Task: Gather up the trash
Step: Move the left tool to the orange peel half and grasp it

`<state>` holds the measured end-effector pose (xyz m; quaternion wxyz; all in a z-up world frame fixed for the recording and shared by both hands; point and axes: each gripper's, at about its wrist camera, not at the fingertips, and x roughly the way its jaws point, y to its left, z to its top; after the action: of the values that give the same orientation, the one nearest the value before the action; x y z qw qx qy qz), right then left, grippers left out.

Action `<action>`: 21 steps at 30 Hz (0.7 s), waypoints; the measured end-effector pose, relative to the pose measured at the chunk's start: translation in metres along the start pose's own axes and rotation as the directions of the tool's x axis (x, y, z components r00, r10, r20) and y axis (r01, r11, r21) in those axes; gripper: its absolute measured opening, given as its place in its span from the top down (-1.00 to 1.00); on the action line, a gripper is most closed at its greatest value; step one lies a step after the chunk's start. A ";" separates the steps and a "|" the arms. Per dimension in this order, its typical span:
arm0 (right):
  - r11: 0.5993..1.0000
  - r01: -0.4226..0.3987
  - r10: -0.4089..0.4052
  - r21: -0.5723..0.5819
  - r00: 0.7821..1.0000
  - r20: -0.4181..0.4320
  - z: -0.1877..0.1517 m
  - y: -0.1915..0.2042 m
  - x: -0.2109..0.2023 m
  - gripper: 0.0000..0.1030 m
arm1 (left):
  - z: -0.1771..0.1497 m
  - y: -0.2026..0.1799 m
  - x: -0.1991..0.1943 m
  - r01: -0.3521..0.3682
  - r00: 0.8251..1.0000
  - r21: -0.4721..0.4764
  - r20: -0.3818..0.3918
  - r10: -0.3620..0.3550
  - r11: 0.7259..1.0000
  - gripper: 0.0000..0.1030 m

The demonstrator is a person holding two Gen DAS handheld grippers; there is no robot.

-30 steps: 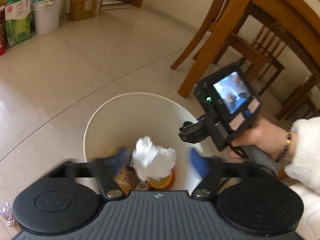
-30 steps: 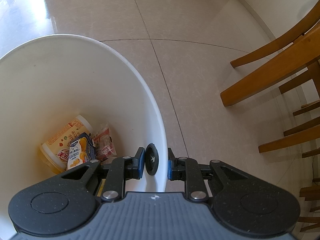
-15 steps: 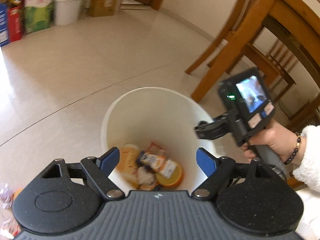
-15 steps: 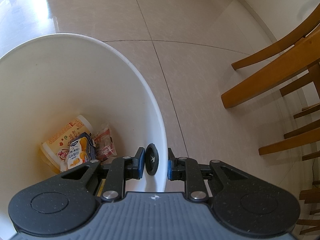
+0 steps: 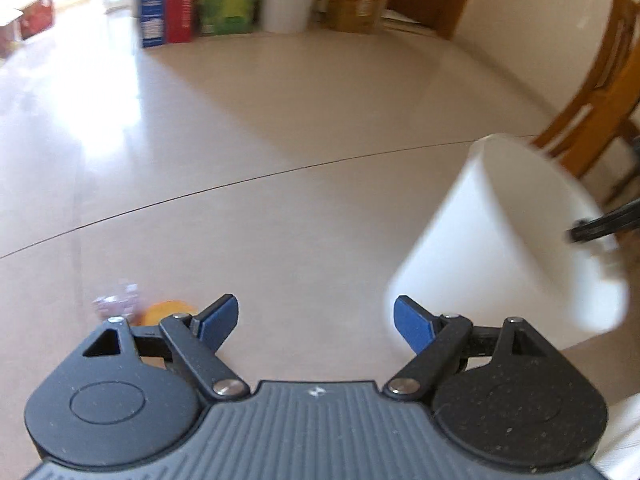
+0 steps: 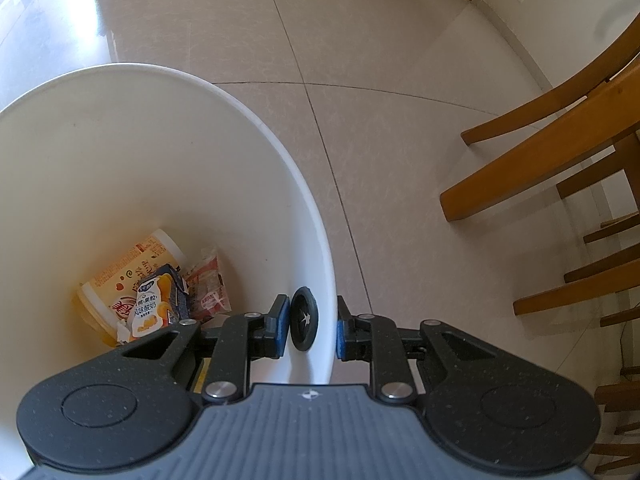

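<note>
My right gripper [image 6: 310, 326] is shut on the rim of the white trash bucket [image 6: 168, 152], one pad inside the wall, one outside. Inside the bucket lie an orange noodle cup [image 6: 128, 272], a blue yogurt carton [image 6: 156, 300] and a red wrapper [image 6: 208, 284]. In the left wrist view the bucket [image 5: 516, 232] stands blurred at the right. My left gripper [image 5: 316, 322] hangs open over bare floor with nothing between its fingers. An orange piece of trash [image 5: 164, 310] and a crinkled clear wrapper [image 5: 118, 304] lie on the floor just left of its left finger.
Wooden chair and table legs [image 6: 552, 152] stand to the right of the bucket. Boxes [image 5: 182, 4] and a white pail [image 5: 290, 4] line the far wall. The beige tiled floor [image 5: 280, 140] stretches ahead of the left gripper.
A white crumpled wad seen between the left jaws over the bucket is gone from them. The left gripper swung left and down, away from the bucket toward the floor trash. The right gripper kept still.
</note>
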<state>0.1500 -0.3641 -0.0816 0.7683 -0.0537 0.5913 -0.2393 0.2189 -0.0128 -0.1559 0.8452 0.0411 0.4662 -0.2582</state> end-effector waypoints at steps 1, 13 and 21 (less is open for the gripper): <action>1.000 0.000 0.000 -0.001 1.000 0.000 0.000 0.000 0.000 0.50 | -0.008 0.007 0.008 -0.030 1.000 -0.002 0.002 0.030 1.000 -0.65; 1.000 0.005 -0.005 0.002 1.000 0.003 0.000 0.000 0.000 0.49 | -0.076 0.068 0.109 -0.288 0.958 -0.160 -0.052 0.284 0.944 -0.65; 1.000 0.000 0.000 0.001 1.000 0.006 -0.001 -0.001 0.000 0.50 | -0.089 0.072 0.142 -0.339 0.941 -0.139 -0.076 0.331 0.931 -0.65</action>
<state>0.1491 -0.3648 -0.0811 0.7702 -0.0538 0.5887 -0.2394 0.2458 0.0206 -0.3328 0.8651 0.0629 0.4922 -0.0734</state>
